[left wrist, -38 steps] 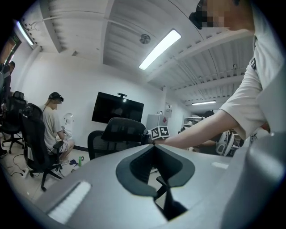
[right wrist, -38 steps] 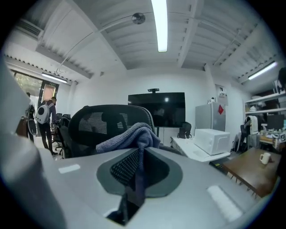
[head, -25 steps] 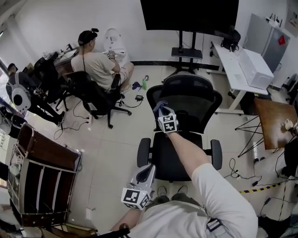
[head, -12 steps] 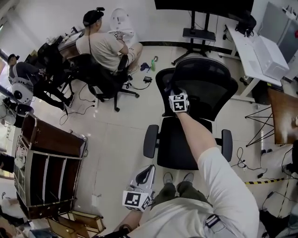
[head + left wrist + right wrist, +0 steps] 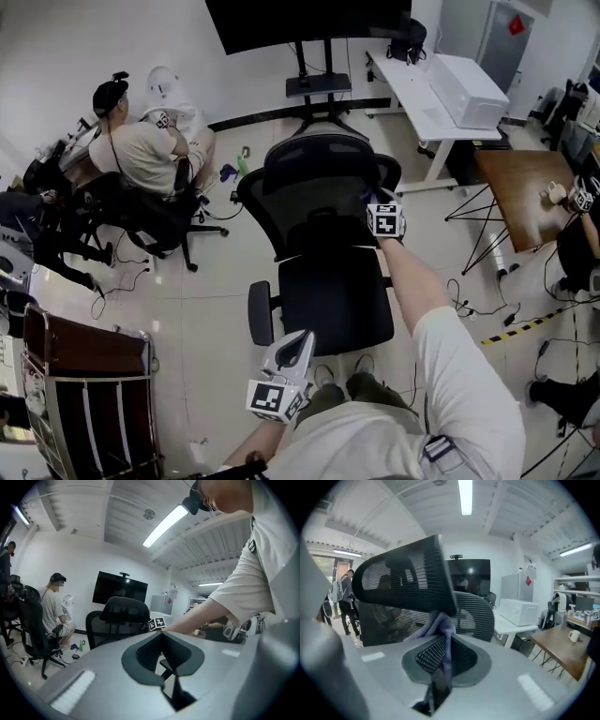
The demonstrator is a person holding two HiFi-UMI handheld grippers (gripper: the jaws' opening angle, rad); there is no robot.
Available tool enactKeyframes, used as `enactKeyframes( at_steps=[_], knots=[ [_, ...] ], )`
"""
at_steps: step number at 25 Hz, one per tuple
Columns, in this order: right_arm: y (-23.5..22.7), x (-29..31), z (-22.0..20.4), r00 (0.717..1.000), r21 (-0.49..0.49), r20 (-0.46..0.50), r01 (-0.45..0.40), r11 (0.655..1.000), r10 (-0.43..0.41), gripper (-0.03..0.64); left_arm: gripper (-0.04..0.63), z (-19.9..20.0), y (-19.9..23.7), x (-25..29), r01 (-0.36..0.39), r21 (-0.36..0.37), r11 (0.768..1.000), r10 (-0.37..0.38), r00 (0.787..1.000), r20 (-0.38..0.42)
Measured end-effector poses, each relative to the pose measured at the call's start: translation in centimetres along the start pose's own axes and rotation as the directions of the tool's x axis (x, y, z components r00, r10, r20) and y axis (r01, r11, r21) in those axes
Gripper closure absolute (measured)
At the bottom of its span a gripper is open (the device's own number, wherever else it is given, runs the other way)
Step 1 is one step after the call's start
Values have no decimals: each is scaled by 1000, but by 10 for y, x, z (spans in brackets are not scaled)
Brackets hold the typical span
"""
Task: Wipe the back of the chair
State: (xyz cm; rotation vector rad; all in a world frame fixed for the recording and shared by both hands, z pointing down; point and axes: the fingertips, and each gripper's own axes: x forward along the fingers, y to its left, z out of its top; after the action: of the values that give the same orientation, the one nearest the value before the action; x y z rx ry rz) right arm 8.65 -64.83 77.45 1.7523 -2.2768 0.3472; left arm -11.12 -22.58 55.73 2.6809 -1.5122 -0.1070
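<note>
The black mesh office chair stands in front of me, its back facing me in the right gripper view. My right gripper is at the right edge of the chair back, just under the headrest. It is shut on a blue-grey cloth that touches the mesh. My left gripper hangs low by my body, near the seat's front, shut with nothing in it. In the left gripper view the chair is further off.
A person sits on another black chair at the left. A TV stand is behind the chair. To the right are a white desk and a wooden table. A wooden rack stands bottom left. Cables lie on the floor.
My right gripper has carried the cloth across the chair back from its left side to its right edge. My left gripper has stayed low.
</note>
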Motion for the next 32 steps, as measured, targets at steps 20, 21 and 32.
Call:
enactKeyframes(
  at_steps=[20, 21, 32],
  knots=[
    [300, 63, -53, 908, -53, -65, -418, 907, 414, 586, 465, -11, 32, 0, -177, -46, 983, 176, 984, -25],
    [310, 69, -54, 903, -52, -68, -428, 902, 424, 586, 465, -11, 35, -3, -198, -43, 979, 197, 980, -26],
    [197, 92, -51, 978, -4, -76, -196, 981, 195, 586, 465, -16, 79, -7, -148, -48, 988, 145, 988, -61]
  ],
)
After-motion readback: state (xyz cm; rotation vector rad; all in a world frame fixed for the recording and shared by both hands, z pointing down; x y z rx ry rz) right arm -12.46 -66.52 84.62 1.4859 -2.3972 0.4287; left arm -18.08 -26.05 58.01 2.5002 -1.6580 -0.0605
